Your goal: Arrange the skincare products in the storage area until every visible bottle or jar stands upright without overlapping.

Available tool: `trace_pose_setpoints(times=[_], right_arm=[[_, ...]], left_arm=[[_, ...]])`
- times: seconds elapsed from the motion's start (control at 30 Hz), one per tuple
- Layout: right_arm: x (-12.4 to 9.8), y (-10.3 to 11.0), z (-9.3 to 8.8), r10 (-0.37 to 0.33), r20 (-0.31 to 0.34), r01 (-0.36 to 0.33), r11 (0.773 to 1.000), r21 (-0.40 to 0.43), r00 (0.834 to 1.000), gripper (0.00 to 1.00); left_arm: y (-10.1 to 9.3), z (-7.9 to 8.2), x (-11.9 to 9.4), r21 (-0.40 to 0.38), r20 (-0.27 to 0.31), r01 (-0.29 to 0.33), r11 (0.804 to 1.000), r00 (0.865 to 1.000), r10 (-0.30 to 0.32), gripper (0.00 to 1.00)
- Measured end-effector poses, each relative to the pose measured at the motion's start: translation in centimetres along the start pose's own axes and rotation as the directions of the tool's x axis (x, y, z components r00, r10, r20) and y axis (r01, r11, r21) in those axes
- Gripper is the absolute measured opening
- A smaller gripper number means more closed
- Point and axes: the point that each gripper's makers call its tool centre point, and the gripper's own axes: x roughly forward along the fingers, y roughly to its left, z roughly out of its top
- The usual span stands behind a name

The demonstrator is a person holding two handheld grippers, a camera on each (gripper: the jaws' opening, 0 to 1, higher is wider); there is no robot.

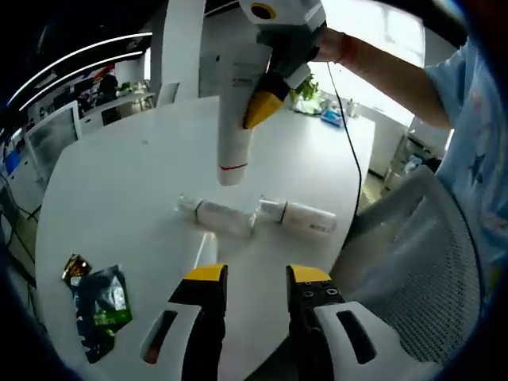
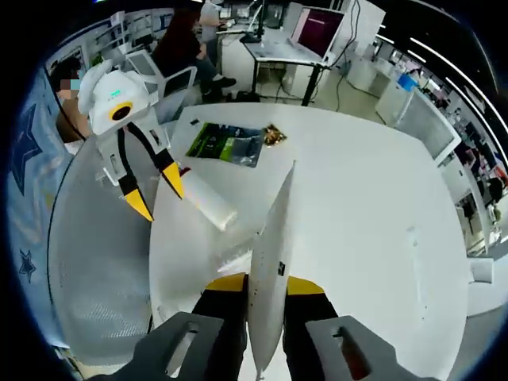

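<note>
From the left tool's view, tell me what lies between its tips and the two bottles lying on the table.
Only bare white table between the left tool and the lying bottles, seen in the left gripper view.

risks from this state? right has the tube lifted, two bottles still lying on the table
1. The right gripper pinches the white tube near its flat end, so the long cap end could swing or slip when set down.
2. The two bottles lie end to end, close together; grabbing one with the open left gripper may roll the other.
3. Both lie near the table edge by the mesh chair, so either could roll off.
</note>
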Motion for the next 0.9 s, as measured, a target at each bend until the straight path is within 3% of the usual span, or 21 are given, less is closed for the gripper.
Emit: trace_pose_setpoints(times=[0.17, 0.47, 0.63, 0.9], right_arm=[[1.6, -1.7, -1.6, -0.005, -0.025, 0.006, 0.999, 0.037, 1.000, 0.08], [3.1, -2.0, -3.5, 0.018, -0.055, -0.015, 0.998, 0.056, 0.998, 0.08], [3.0, -2.3, -3.2, 0.028, -0.004, -0.028, 0.996, 0.083, 1.000, 0.09], [3.2, -2.8, -3.4, 0.043, 0.012, -0.044, 0.995, 0.092, 0.999, 0.11]], left_arm=[[0.1, -0.3, 0.0, 0.014, -0.015, -0.009, 1.000, 1.000, 0.009, 0.27], [0.1, -0.4, 0.1, 0.013, -0.018, -0.007, 1.000, 1.000, 0.007, 0.26], [0.0, -0.4, 0.1, 0.013, -0.022, -0.005, 1.000, 1.000, 0.005, 0.26], [0.0, -0.5, 0.1, 0.016, -0.027, -0.003, 1.000, 1.000, 0.003, 0.26]])
